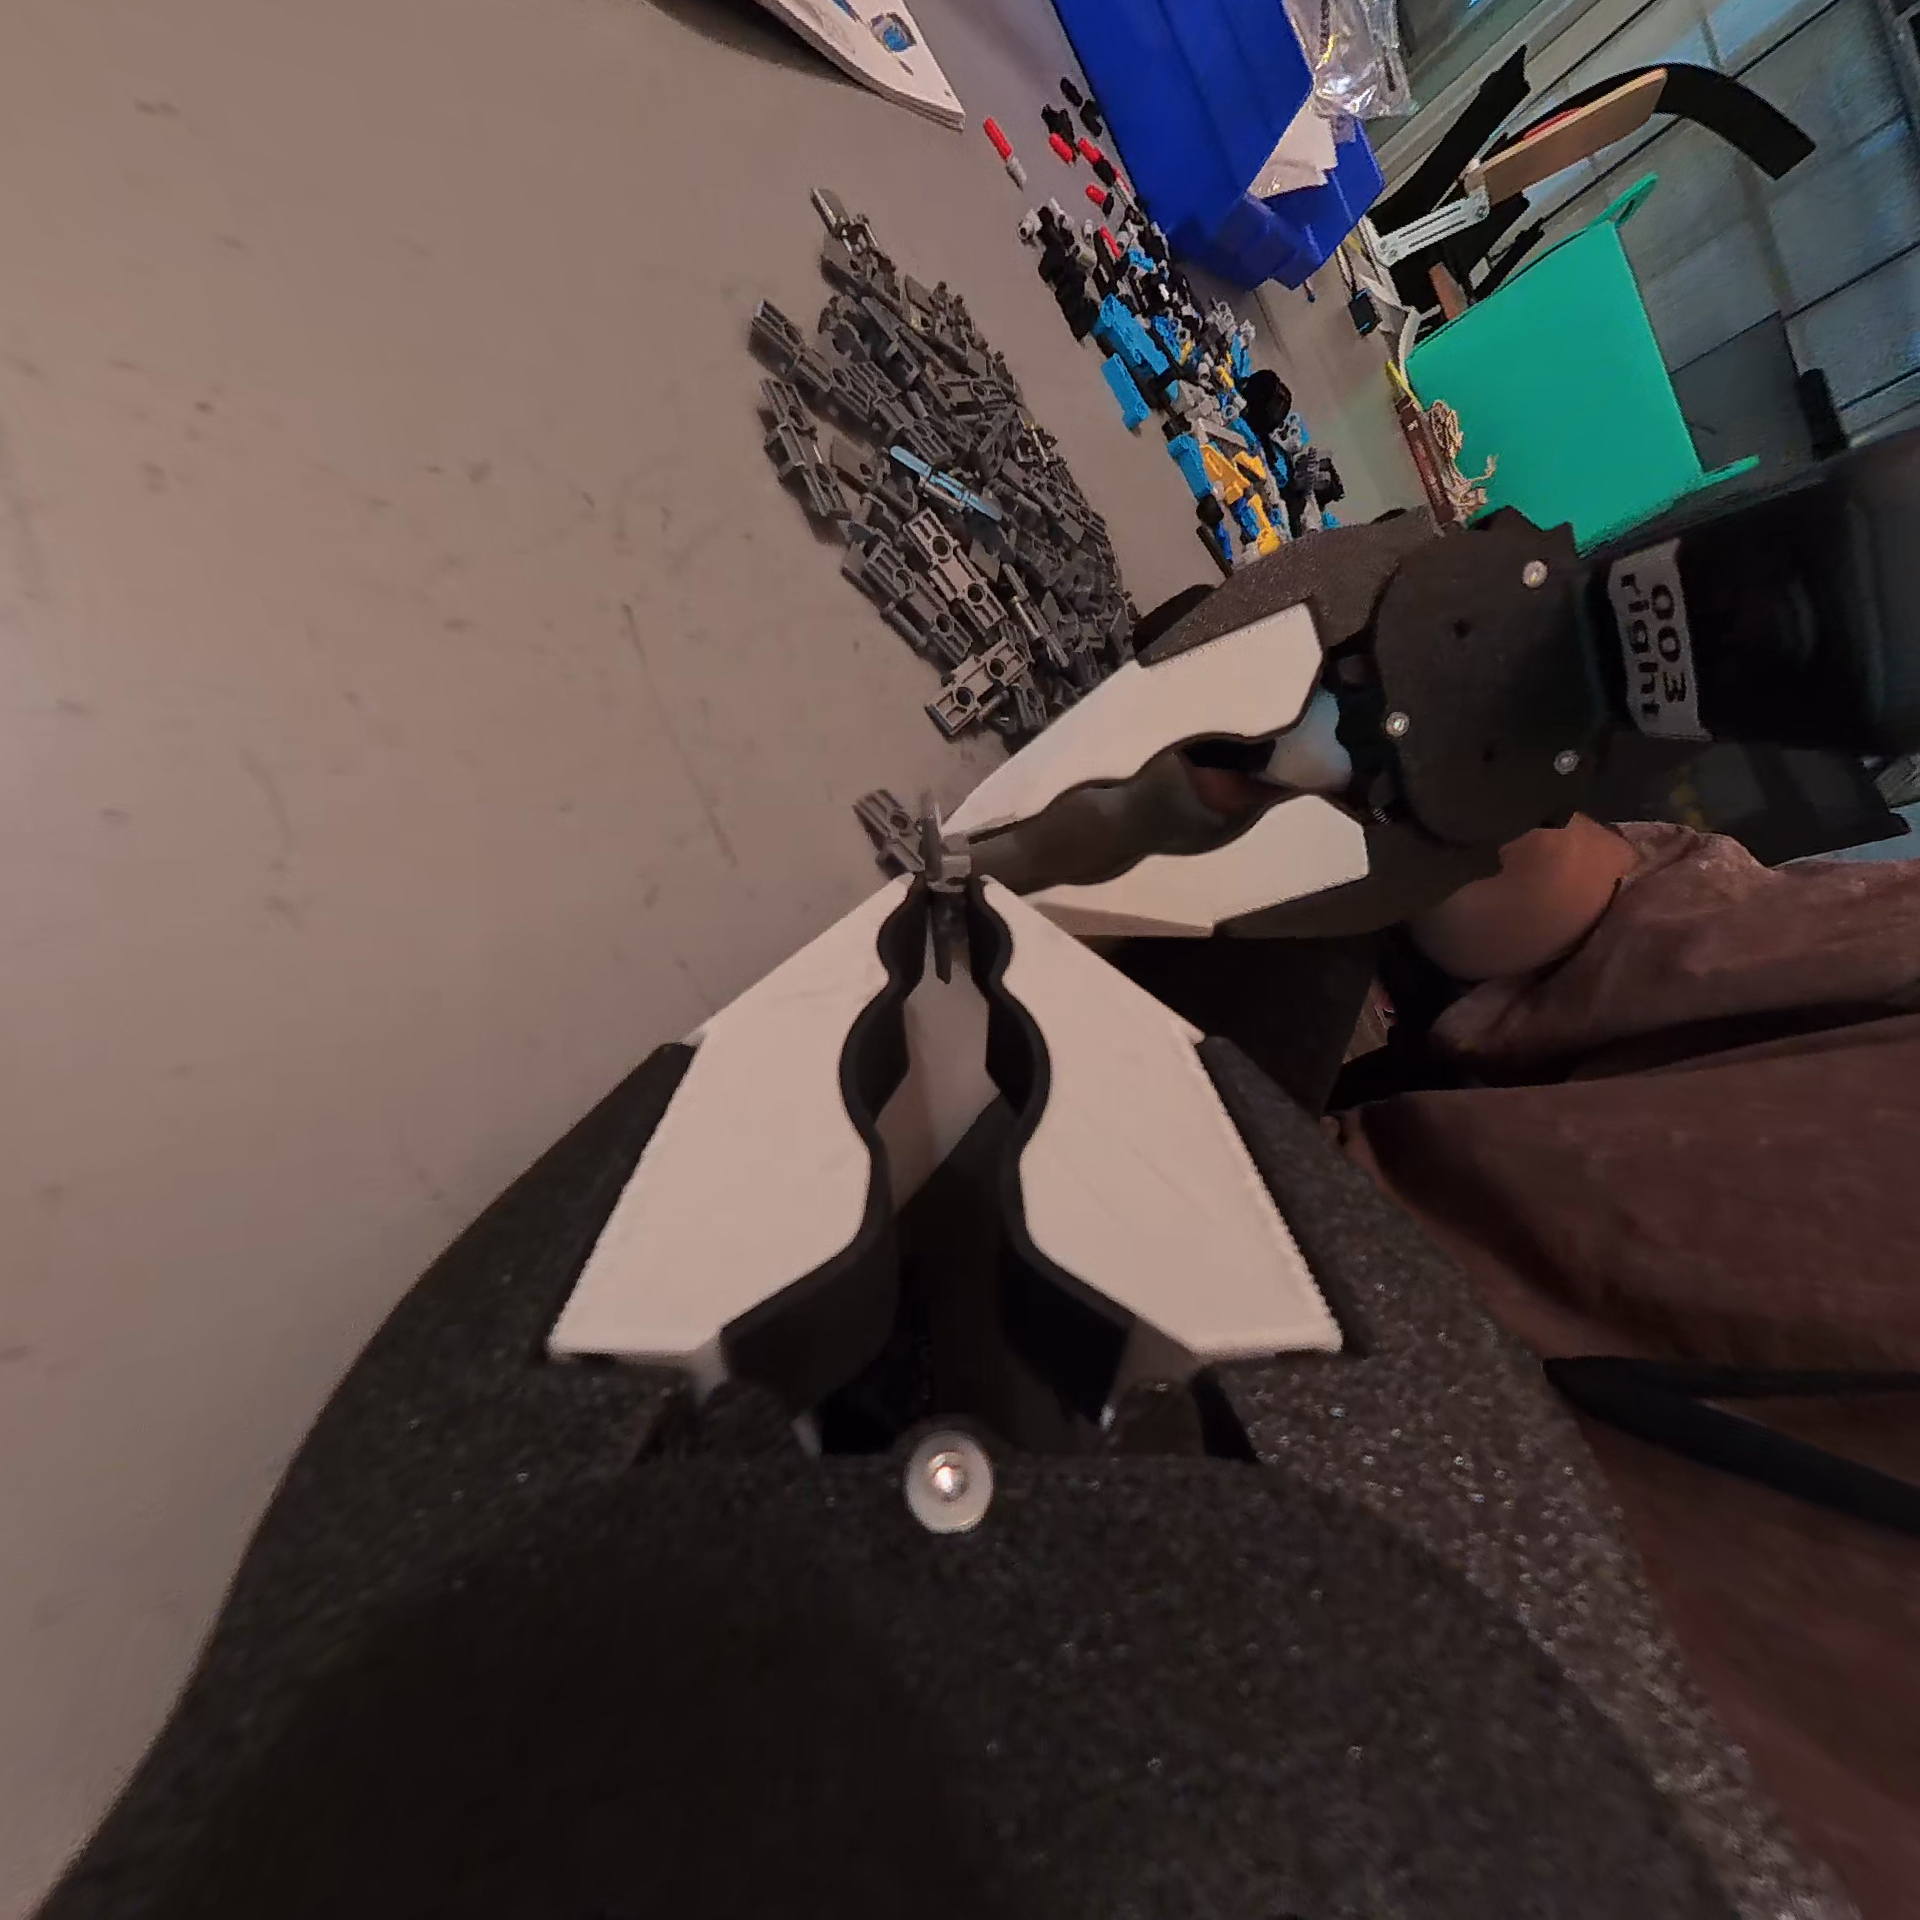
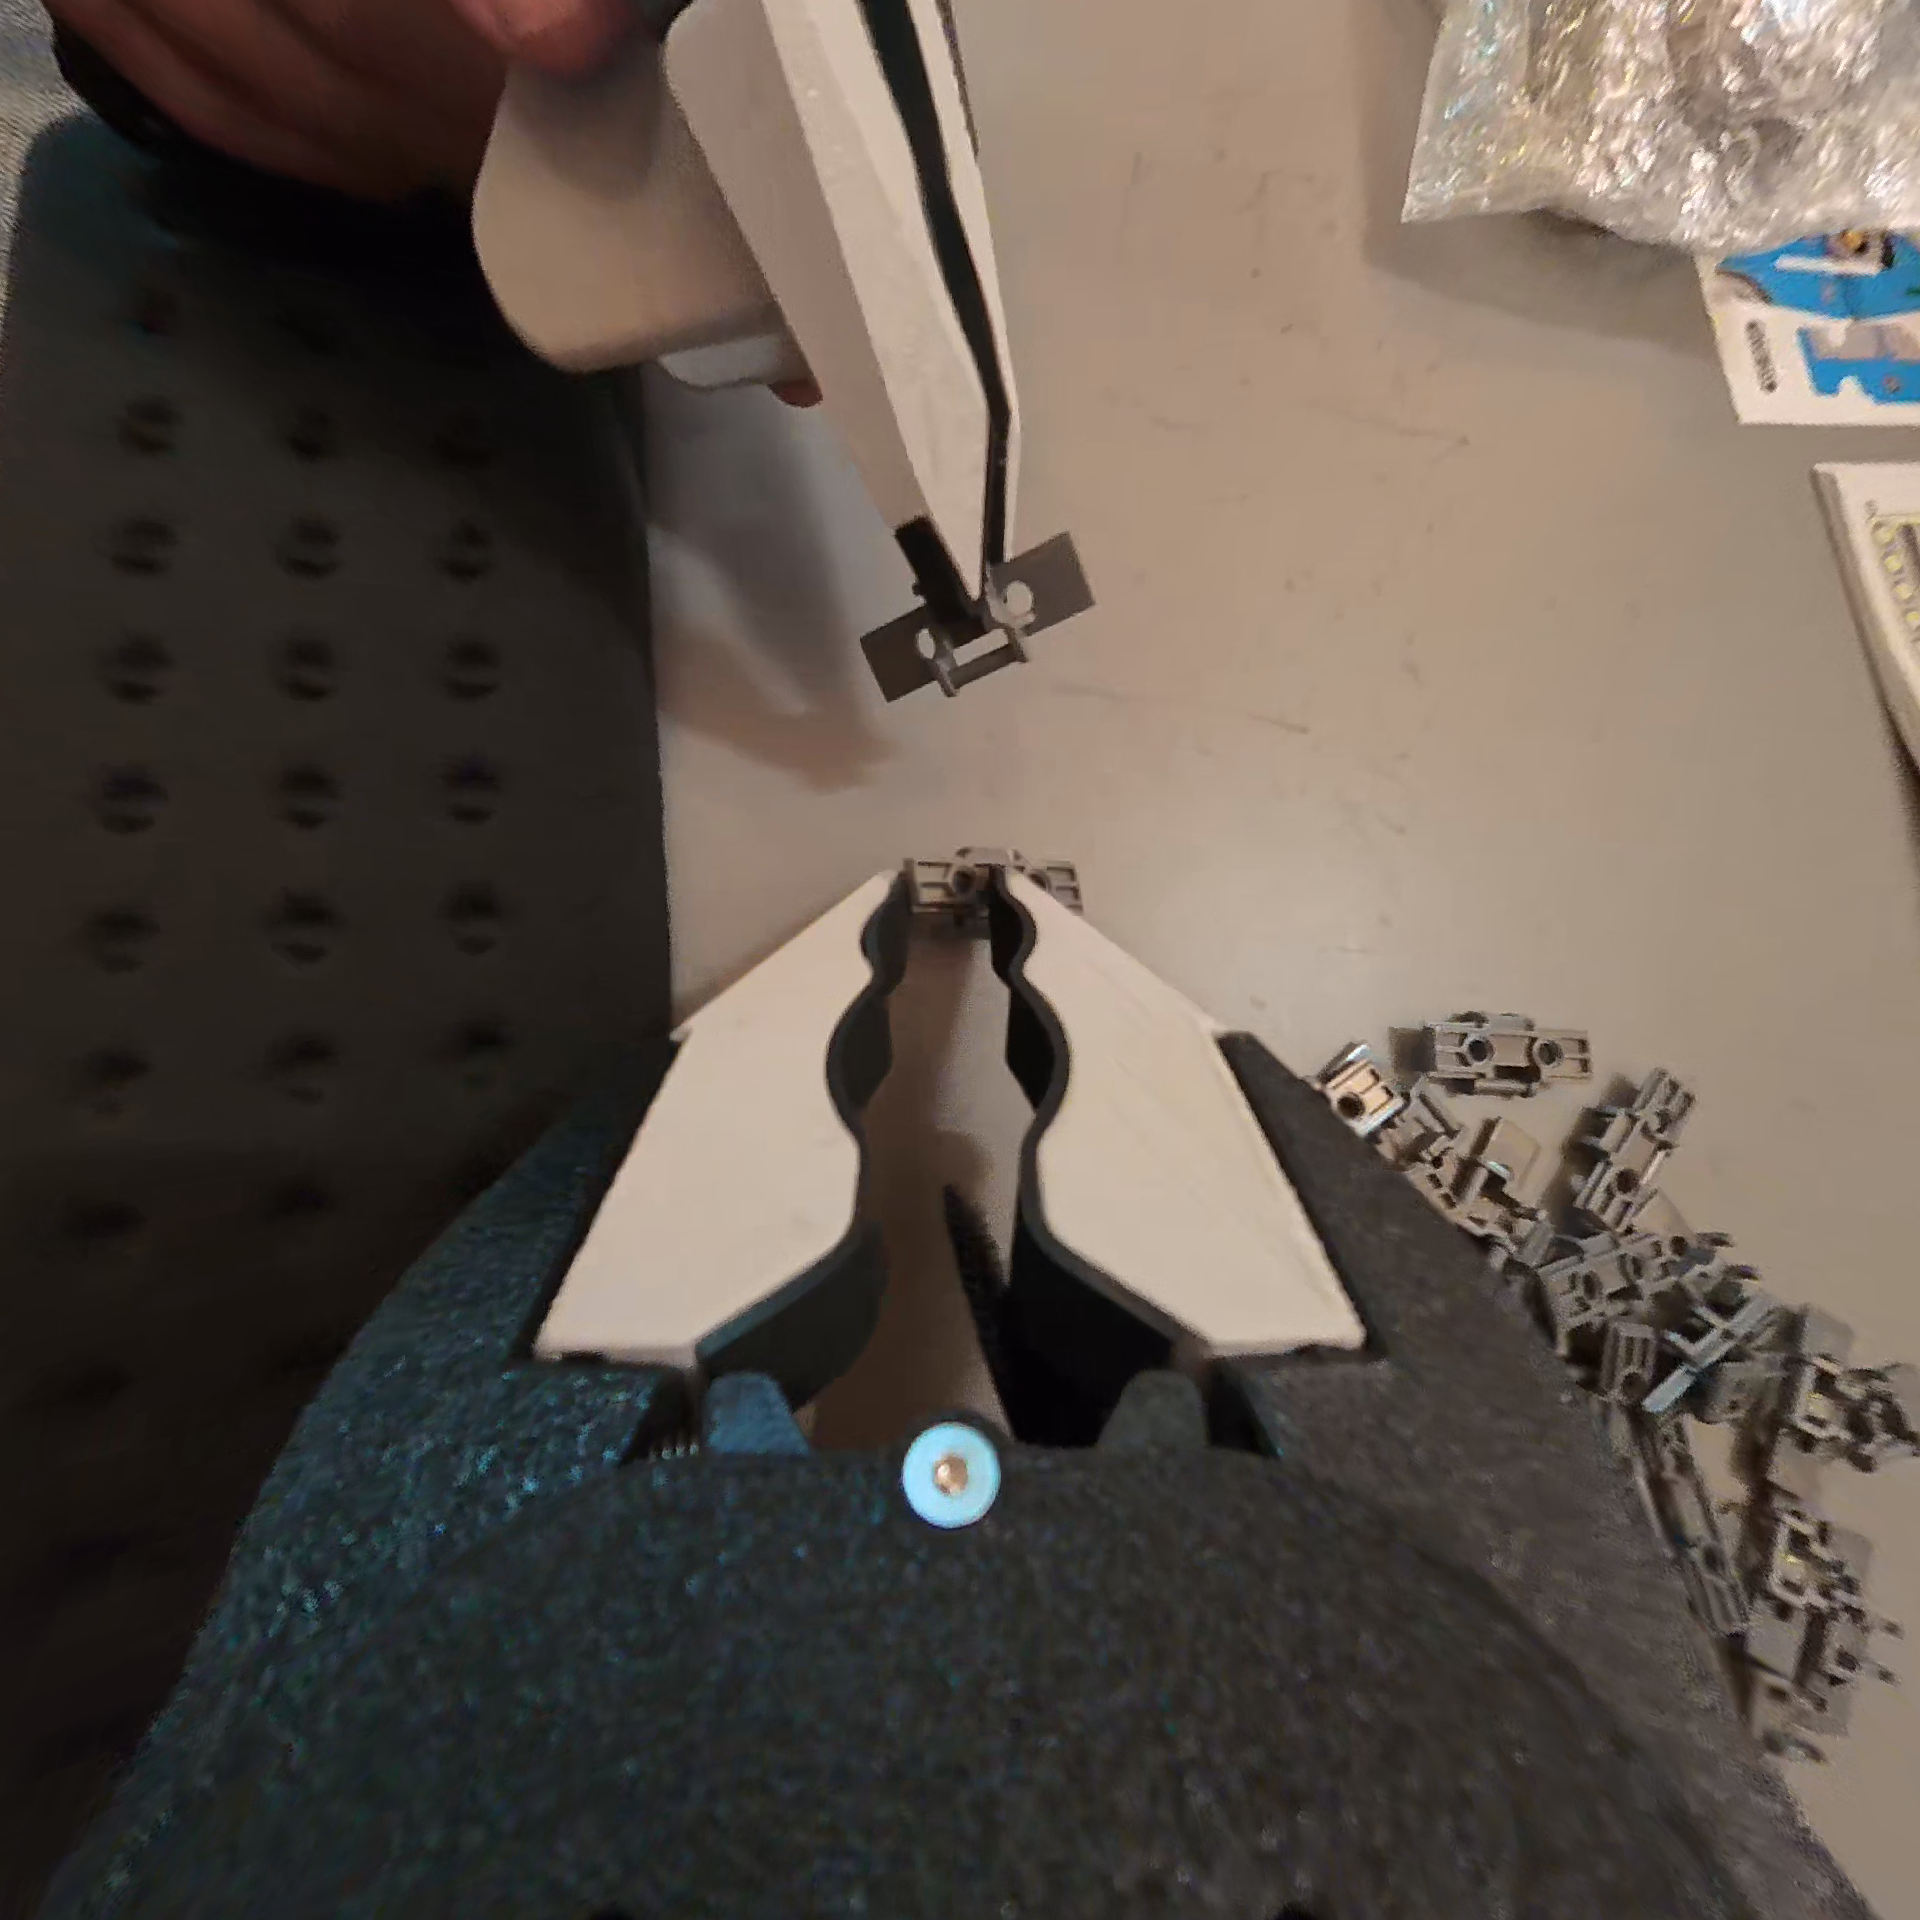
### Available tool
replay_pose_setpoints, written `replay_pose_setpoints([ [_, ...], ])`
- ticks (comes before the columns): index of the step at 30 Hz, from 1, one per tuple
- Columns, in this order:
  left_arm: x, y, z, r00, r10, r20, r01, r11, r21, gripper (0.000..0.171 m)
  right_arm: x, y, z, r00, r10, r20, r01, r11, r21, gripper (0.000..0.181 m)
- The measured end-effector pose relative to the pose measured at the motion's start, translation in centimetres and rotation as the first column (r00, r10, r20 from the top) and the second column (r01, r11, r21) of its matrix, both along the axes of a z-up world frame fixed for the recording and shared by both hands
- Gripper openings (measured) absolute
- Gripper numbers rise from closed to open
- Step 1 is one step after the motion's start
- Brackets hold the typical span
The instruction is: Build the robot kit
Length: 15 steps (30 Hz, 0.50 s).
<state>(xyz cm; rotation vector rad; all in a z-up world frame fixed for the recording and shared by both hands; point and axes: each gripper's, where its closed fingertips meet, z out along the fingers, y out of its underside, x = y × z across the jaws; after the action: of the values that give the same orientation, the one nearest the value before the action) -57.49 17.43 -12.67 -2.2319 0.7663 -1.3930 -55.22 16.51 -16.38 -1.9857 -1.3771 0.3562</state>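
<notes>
Grey plastic throughout: the left gripper (image 1: 948, 896) had its white fingers (image 1: 790, 1101) pinched tight on a small grey track piece (image 2: 977, 615), seen edge-on in its own view. In the right wrist view that piece hung at 12 o'clock, clear of the bench (image 2: 1351, 623). The right gripper (image 2: 971, 906) was likewise closed upon a second grey piece (image 2: 987, 883) at its fingertips, just beside the first. A heap of grey pieces (image 1: 935, 499) lay at 12 o'clock in the left view; coloured parts (image 1: 1174, 343) and a blue bin (image 1: 1195, 114) sat at 1 o'clock. A dark perforated mat (image 2: 291, 675) lay at 9 o'clock in the right view.
</notes>
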Motion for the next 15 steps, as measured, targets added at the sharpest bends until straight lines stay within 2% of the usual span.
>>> replay_pose_setpoints([
  [3, 0.1, -0.2, 0.8, 0.998, -0.023, 0.052, 0.023, 1.0, 0.012, 0.007, 0.3, 0.4, 0.3, 1.0, -0.012, -0.024, 0.012, 1.0, -0.004, 0.013],
  [6, 0.2, -0.7, 2.6, 0.991, -0.08, 0.104, 0.065, 0.987, 0.146, 0.007, 0.3, 0.7, 1.9, 0.981, -0.048, -0.188, 0.024, 0.991, -0.132, 0.012],
  [8, 0.3, -1.0, 3.5, 0.988, -0.12, 0.095, 0.088, 0.955, 0.284, 0.007, 0.1, 0.7, 3.8, 0.933, -0.089, -0.35, -0.005, 0.966, -0.259, 0.011],
  [9, 0.5, -1.3, 3.9, 0.986, -0.144, 0.087, 0.106, 0.934, 0.341, 0.007, 0.0, 0.5, 4.9, 0.894, -0.111, -0.435, -0.041, 0.944, -0.326, 0.003],
  [11, 0.9, -1.9, 4.3, 0.983, -0.174, 0.057, 0.131, 0.886, 0.445, 0.006, -0.1, -0.4, 6.4, 0.823, -0.15, -0.548, -0.145, 0.877, -0.457, 0.002],
  [13, 1.1, -2.1, 4.3, 0.984, -0.178, 0.015, 0.144, 0.841, 0.522, 0.007, 0.2, -0.4, 6.6, 0.801, -0.168, -0.574, -0.165, 0.86, -0.483, 0.002],
  [15, 1.1, -1.7, 4.1, 0.988, -0.154, -0.011, 0.134, 0.824, 0.55, 0.007, 0.7, 0.0, 5.9, 0.815, -0.181, -0.551, -0.132, 0.867, -0.481, 0.002],
])
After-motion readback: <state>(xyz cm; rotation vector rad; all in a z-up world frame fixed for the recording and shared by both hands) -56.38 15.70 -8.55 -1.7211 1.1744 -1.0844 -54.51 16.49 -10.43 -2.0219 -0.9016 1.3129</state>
